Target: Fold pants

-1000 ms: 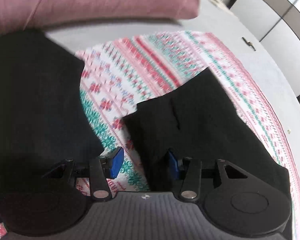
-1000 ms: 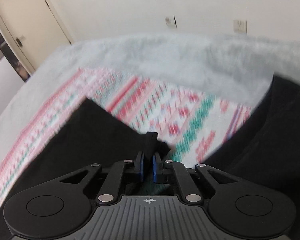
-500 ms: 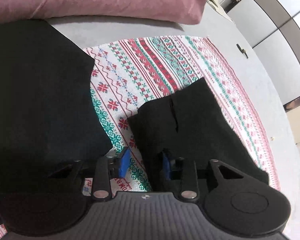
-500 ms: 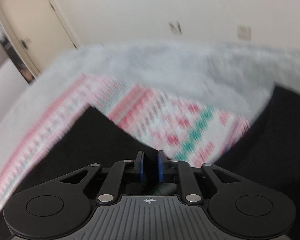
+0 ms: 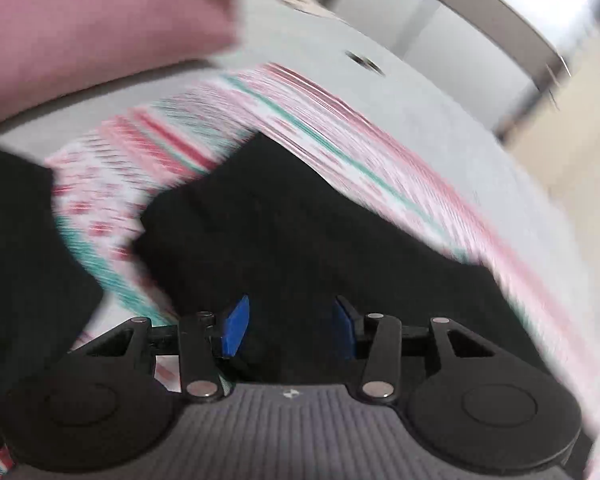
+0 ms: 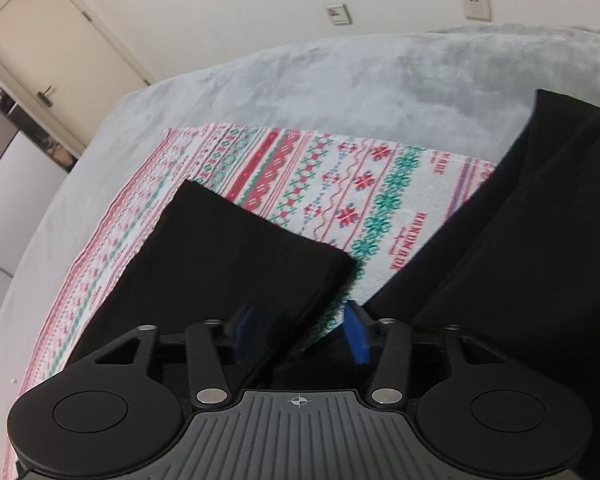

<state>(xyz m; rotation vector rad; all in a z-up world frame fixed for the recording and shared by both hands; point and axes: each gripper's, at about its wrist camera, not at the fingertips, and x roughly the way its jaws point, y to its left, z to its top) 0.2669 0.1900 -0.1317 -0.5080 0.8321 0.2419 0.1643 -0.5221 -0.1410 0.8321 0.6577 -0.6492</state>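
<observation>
Lying folded on the cloth (image 6: 320, 184), pants (image 6: 228, 248) look near done; left gripper (image 5: 288, 326) and right gripper (image 6: 300, 330) both spread, empty.

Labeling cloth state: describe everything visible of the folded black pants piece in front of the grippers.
The folded black pants are plain, matte dark fabric, folded into a flat rectangular slab with straight edges and square corners. They lie on the patterned red-green-white cloth. The open right hand-held gripper straddles their near corner; the open left hand-held gripper hangs over them.
</observation>
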